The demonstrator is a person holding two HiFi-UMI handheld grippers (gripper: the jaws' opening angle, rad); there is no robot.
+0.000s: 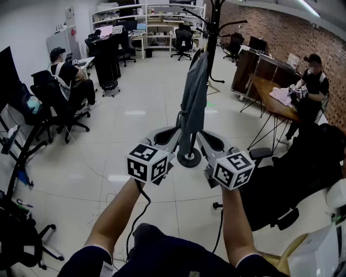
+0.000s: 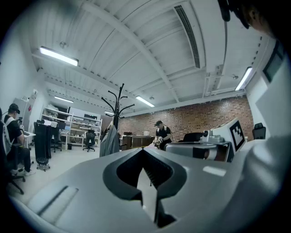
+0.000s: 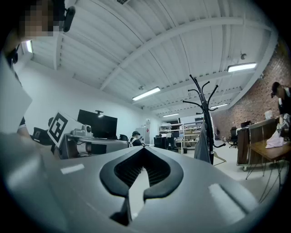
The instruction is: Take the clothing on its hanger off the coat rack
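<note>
Bare forearms (image 1: 116, 213) were held out low, each ending in grey, marker-cubed tongs. Left tongs (image 2: 143, 151) and right tongs (image 3: 143, 148) were seen pressed together at the tips, with nothing pinched. Ahead of them, between the two, a grey garment on its hanger (image 1: 193, 92) was seen hanging from a tall black metal coat rack (image 1: 214, 27), touched by neither.

place: open-plan office | evidence: rolling office chairs (image 1: 184, 40), big monitor (image 3: 97, 124) on a desk, stocked shelving (image 1: 146, 16) at the far wall, a seated person (image 1: 65, 70) at a workstation | finish: brick wall (image 1: 286, 32), ceiling strip lights (image 2: 58, 56) (pale glossy floor (image 1: 135, 135) throughout)
</note>
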